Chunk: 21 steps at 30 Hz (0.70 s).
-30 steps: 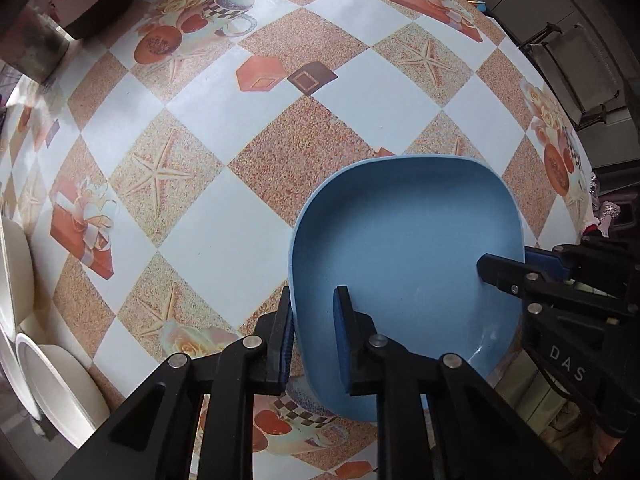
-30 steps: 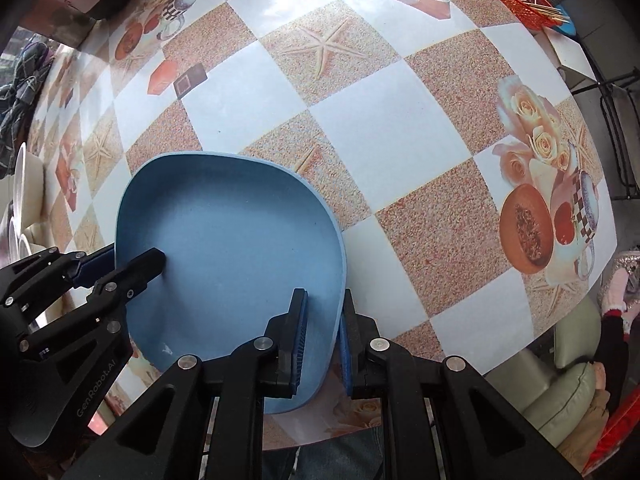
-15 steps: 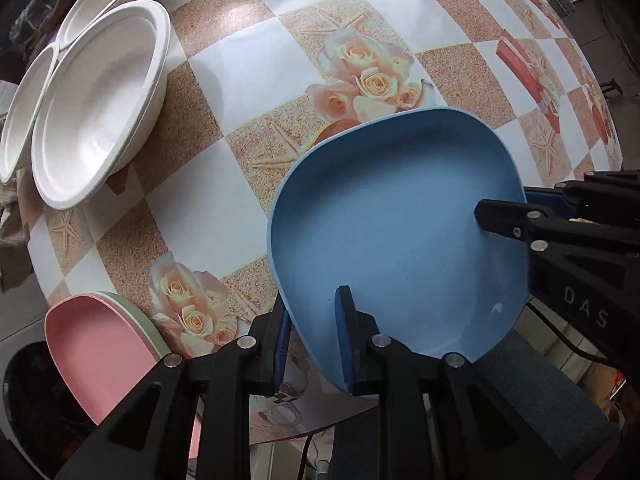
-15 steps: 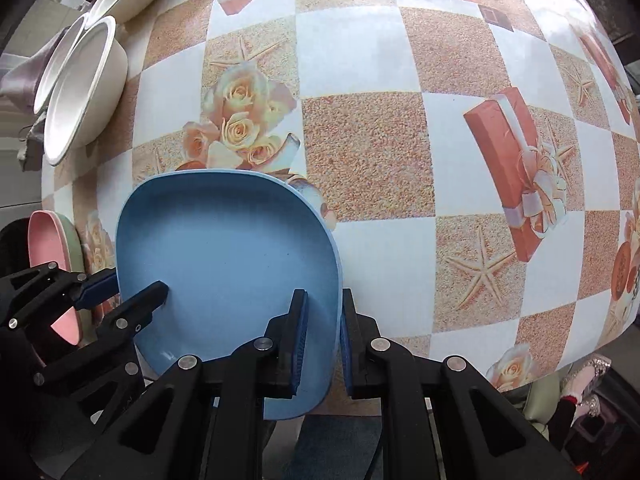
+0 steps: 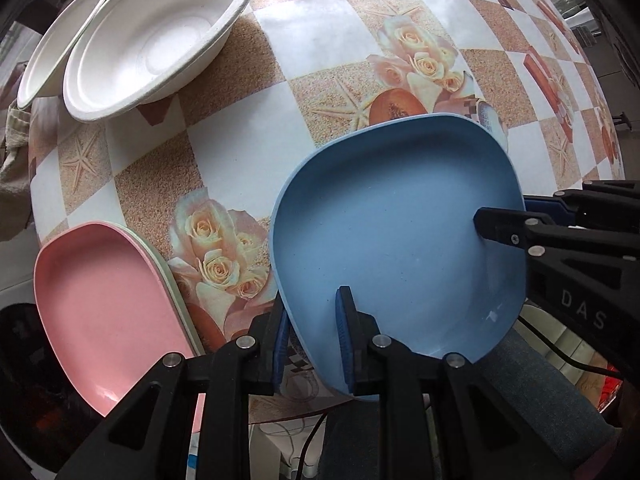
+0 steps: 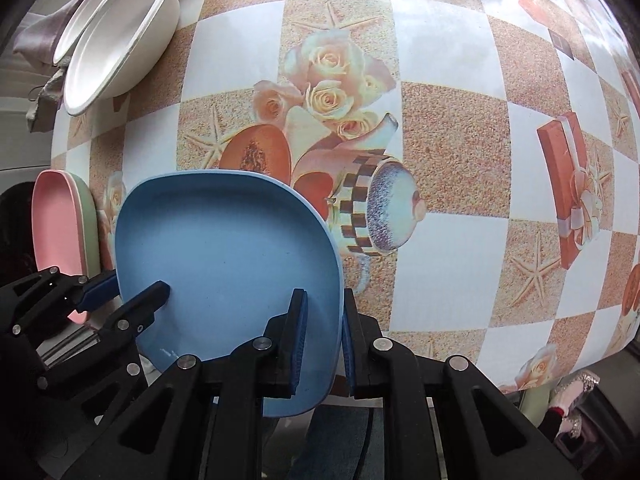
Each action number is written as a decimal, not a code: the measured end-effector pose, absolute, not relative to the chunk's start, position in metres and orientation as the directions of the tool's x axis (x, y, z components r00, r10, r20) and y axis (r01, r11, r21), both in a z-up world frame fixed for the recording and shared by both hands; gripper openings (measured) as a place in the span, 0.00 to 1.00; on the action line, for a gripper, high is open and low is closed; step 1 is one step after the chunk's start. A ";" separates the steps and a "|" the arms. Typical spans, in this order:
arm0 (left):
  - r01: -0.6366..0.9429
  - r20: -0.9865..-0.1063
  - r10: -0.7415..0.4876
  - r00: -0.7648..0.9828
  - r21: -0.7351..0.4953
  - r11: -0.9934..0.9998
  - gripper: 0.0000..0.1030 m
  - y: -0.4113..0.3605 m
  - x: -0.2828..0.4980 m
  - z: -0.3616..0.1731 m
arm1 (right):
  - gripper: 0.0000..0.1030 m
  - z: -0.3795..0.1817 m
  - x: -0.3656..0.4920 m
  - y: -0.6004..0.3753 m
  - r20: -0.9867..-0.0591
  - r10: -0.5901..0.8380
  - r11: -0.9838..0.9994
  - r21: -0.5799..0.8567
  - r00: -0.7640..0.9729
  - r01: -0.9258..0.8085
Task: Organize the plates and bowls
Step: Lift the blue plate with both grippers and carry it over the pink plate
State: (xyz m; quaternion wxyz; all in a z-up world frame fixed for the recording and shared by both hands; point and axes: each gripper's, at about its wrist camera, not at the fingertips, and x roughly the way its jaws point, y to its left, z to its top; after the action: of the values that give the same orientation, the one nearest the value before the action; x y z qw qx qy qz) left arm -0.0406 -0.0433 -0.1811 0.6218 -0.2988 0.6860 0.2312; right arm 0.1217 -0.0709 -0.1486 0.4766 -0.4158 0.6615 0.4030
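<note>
A blue square plate hangs above the table's near edge, held from both sides. My left gripper is shut on its left rim; in the right wrist view it shows at the lower left. My right gripper is shut on the plate's right rim, and the left wrist view has it at the right. A pink plate lies on a pale green plate at the table's left near corner. White bowls sit nested at the far left.
The table wears a checked cloth printed with roses, starfish and gift boxes. Its near edge runs just under the blue plate. A person's trouser leg shows below the plate. A cloth hangs off the far left edge.
Both grippers carried the blue plate leftward across the table and rolled with it. The white bowls and the pink plate have come into view.
</note>
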 end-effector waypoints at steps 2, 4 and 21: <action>-0.695 -0.991 -0.124 -0.047 -0.056 0.717 0.23 -0.050 -0.034 -0.182 | 0.18 -0.148 0.116 -0.073 -0.966 -0.165 0.324 0.136 -0.197 -0.936; -0.694 -0.991 -0.125 -0.044 -0.059 0.718 0.23 -0.051 -0.036 -0.180 | 0.18 -0.146 0.110 -0.072 -0.966 -0.164 0.327 0.137 -0.199 -0.935; -0.649 -0.987 -0.153 -0.043 -0.089 0.756 0.25 -0.056 -0.031 -0.180 | 0.18 -0.151 0.111 -0.099 -0.956 -0.156 0.404 0.166 -0.247 -0.900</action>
State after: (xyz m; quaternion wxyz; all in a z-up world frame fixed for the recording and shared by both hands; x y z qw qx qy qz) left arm -0.0305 -0.0562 -0.1798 0.6288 -0.2884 0.6946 0.1973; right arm 0.1106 -0.0989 -0.1512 0.4787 -0.3840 0.6876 0.3882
